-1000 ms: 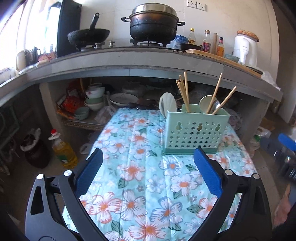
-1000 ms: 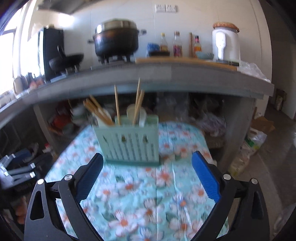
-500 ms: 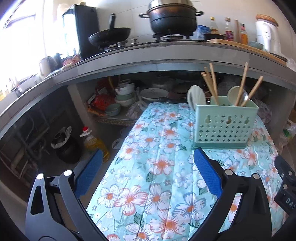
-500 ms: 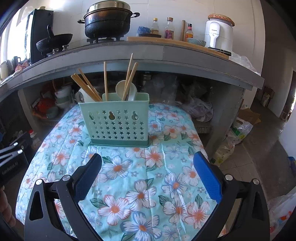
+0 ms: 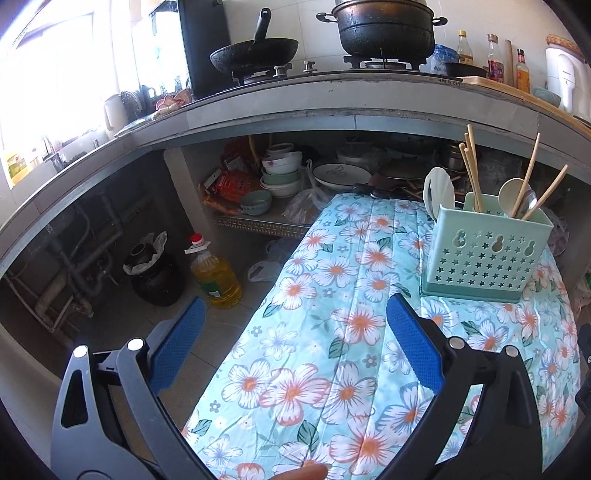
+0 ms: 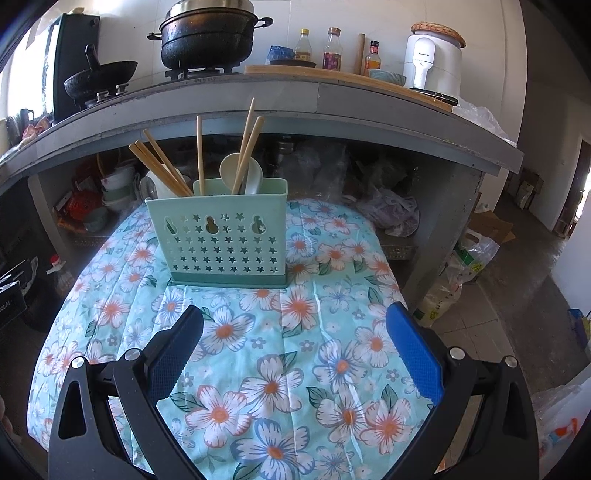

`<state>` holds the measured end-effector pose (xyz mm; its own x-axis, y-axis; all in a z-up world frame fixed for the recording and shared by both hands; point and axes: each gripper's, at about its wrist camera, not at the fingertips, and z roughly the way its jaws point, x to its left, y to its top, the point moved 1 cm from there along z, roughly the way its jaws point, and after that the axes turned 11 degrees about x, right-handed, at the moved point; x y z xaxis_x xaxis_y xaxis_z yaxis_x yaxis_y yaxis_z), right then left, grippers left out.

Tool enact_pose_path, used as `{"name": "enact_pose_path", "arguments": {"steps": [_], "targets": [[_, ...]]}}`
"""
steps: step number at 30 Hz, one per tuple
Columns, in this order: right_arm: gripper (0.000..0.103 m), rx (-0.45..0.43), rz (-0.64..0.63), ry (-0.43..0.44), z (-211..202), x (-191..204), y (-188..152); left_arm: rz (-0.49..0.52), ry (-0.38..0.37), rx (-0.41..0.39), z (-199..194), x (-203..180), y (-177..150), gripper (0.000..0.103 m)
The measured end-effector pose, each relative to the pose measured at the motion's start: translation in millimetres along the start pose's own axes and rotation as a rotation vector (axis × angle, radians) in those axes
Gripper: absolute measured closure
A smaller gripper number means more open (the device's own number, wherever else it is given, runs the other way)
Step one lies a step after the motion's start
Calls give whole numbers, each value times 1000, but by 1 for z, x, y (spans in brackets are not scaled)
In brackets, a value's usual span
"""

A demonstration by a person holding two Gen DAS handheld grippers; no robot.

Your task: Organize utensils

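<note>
A mint-green perforated utensil holder stands upright on the floral tablecloth. Wooden chopsticks and pale spoons stick out of its top. My right gripper is open and empty, hovering near the table's front, with the holder straight ahead. Over the table's left edge hangs my left gripper, open with nothing in it; the holder is ahead to its right.
A concrete counter with a black pot, wok, bottles and a white appliance overhangs behind the table. Bowls and plates sit on the shelf beneath. An oil jug and a black bin stand on the floor left.
The left gripper has swung left and back, so the holder has slid to the right in its view. The right gripper's view has steadied with the holder near centre. Both stayed open.
</note>
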<state>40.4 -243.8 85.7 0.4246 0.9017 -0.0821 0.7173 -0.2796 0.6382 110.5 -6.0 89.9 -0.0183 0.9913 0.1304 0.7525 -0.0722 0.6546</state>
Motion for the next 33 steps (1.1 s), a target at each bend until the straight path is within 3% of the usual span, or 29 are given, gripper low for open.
{"name": "enact_pose_path", "arguments": {"steps": [9, 33], "targets": [[7, 7, -14, 1, 1, 3, 0, 10, 2, -13, -2, -3, 1, 8], [7, -10, 6, -3, -8, -1, 1, 28, -19, 50, 9, -6, -6, 8]]}}
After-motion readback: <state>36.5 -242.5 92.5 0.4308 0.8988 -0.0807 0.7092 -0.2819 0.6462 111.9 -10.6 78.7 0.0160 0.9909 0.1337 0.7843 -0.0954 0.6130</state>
